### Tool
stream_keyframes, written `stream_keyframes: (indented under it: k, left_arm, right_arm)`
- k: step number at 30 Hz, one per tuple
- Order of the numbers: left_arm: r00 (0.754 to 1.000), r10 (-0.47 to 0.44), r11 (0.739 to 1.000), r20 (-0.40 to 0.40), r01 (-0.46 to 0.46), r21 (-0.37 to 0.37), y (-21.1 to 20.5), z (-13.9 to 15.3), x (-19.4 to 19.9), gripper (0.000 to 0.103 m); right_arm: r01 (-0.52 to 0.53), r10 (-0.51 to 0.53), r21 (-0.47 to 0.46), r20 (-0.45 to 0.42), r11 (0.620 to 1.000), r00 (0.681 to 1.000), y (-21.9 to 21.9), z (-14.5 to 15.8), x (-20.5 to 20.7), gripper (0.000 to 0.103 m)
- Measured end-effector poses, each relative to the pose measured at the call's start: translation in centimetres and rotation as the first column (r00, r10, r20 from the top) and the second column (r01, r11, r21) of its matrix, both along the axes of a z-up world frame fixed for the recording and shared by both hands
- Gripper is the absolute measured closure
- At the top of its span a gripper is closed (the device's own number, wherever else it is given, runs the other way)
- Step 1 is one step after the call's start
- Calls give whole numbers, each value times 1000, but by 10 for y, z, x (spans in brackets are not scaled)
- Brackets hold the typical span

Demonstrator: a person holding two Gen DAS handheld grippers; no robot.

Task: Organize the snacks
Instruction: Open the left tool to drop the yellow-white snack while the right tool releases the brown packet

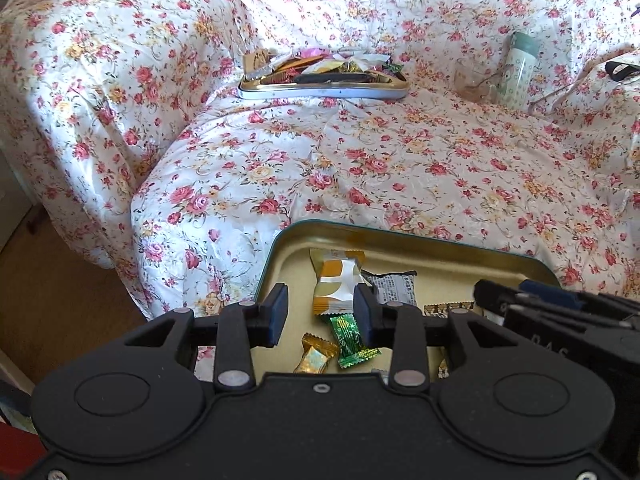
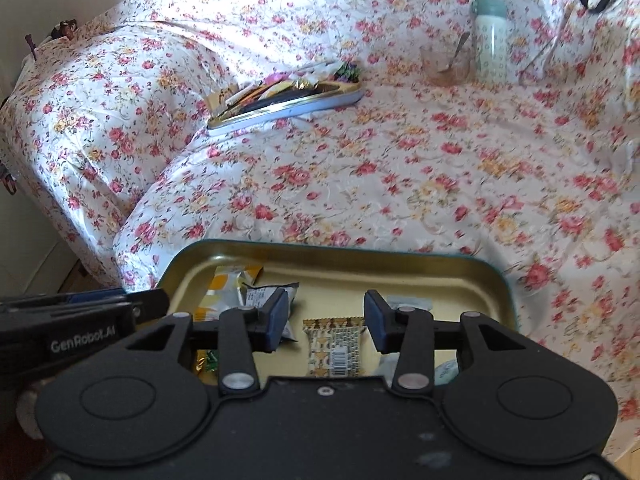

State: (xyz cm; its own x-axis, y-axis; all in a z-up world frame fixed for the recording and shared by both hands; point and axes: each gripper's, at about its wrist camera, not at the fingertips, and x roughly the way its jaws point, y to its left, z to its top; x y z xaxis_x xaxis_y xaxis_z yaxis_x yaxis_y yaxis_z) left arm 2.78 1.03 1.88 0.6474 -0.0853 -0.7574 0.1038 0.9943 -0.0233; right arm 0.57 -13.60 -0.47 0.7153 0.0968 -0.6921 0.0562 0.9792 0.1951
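Observation:
A gold-lined tin (image 1: 400,236) with a teal rim lies near me on the floral cloth. In it are an orange-and-white packet (image 1: 336,280), a green candy (image 1: 352,340), a gold candy (image 1: 314,358) and a black-and-white packet (image 1: 394,286). My left gripper (image 1: 322,314) hangs open over the tin, its right pad beside the orange packet without pinching it. My right gripper (image 2: 328,320) is open above a brown patterned bar (image 2: 334,346) that lies flat in the tin (image 2: 320,246). Farther back, a second tin (image 1: 324,90) holds a heap of several snacks.
A glass cup with a spoon (image 1: 472,80) and a pale green bottle (image 1: 520,68) stand at the back right. The flowered cloth (image 1: 400,168) covers the whole surface and drops off at the left to a wooden floor (image 1: 60,280).

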Motion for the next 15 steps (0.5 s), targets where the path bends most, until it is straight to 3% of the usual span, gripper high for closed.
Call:
stream_keyframes:
  k: [8, 15]
  left_arm:
    - [999, 7, 1000, 45, -8, 27, 0, 5, -21, 57]
    - [1000, -8, 1000, 20, 7, 25, -5, -6, -39, 54]
  right_arm:
    - [36, -36, -67, 3, 997, 999, -10, 16, -34, 55]
    - [46, -49, -109, -19, 993, 999, -14, 16, -67, 51]
